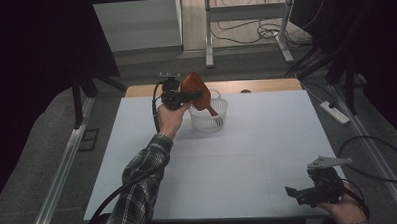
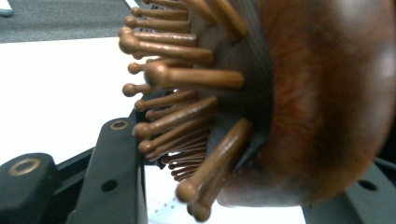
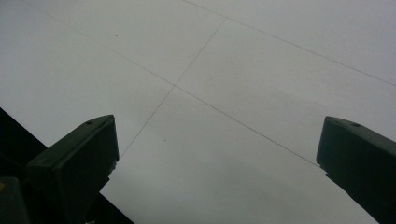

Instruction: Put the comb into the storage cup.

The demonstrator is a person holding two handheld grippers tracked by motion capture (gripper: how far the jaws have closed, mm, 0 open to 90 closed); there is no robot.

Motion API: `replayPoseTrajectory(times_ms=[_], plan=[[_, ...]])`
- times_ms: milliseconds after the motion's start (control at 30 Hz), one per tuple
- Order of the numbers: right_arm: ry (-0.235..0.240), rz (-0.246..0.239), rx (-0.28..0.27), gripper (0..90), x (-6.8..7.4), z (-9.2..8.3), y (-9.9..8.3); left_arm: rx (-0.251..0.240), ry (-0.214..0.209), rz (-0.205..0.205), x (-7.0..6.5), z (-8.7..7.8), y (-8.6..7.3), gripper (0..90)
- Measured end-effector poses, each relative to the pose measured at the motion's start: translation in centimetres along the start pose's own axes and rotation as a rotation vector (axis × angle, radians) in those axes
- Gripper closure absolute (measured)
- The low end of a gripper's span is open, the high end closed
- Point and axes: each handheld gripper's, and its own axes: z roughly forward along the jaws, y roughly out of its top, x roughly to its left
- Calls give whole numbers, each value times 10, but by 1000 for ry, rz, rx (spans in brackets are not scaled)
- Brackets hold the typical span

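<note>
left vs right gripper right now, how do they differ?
The left gripper is shut on the wooden hairbrush; the right gripper stands open with nothing between its jaws.
The left gripper is raised beside the white basket at the far side of the table, the brush handle dipping into the basket; the right gripper sits low at the near right corner.
Both are black and hand-held.

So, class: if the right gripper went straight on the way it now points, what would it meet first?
Probably the white table top. The right gripper has its jaws wide apart with nothing between them, angled down at bare table; how far off is unclear.
</note>
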Motion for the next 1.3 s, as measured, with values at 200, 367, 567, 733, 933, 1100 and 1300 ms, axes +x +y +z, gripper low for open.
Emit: replayPoseTrajectory(times_ms=[200,367,567,733,933,1100,1300], plan=[[0,0,2,0,0,0,0,11,13,-6,3,4,-5,515],[1,2,5,0,0,0,0,4,14,-21,5,5,-9,515],[0,3,7,0,0,1,0,-11,14,-31,8,6,-13,511],[-2,1,9,0,0,1,0,-28,7,-67,14,5,-19,506],[-3,2,14,0,0,1,1,-39,-3,-112,24,3,-24,491],[-4,0,18,0,1,2,1,-42,1,-126,27,3,-26,471],[-4,-1,20,0,0,2,1,-26,18,-123,30,5,-28,440]])
